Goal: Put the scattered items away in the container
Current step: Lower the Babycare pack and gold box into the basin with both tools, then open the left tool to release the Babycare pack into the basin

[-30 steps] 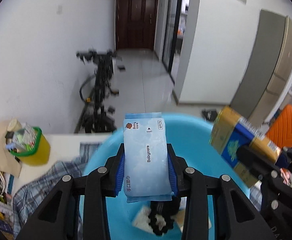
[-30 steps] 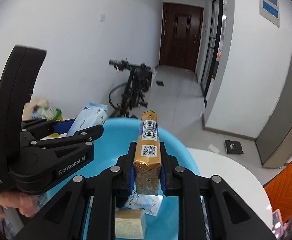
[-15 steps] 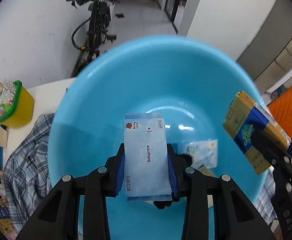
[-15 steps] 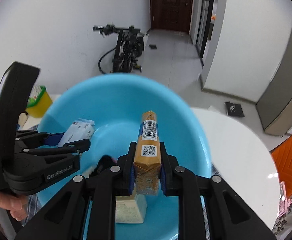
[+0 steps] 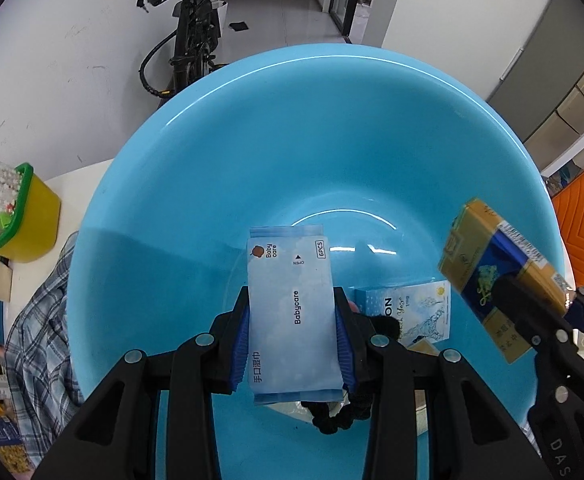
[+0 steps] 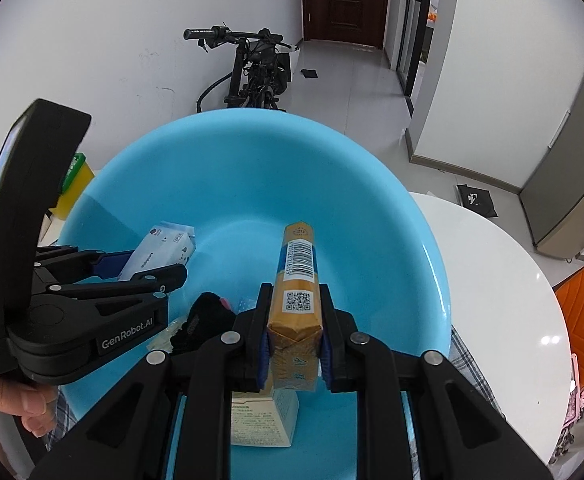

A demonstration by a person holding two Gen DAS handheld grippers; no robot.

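left tongs (image 5: 292, 332) clenched on wet-wipe pack (image 5: 292, 312), held over blue basin (image 5: 292, 140) | right tongs (image 6: 294, 344) clenched on gold carton (image 6: 296, 300), held above basin floor | box (image 6: 260, 420) and black item, possibly a hair tie (image 5: 340, 416), lie inside | basin stands near white table (image 6: 500, 280) edge

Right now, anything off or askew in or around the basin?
Nothing stands out. The left gripper holds the Babycare wipes pack and the right gripper the gold carton, both over the blue basin. A white box, a black fuzzy item and a leaflet lie loosely inside, none spilled.
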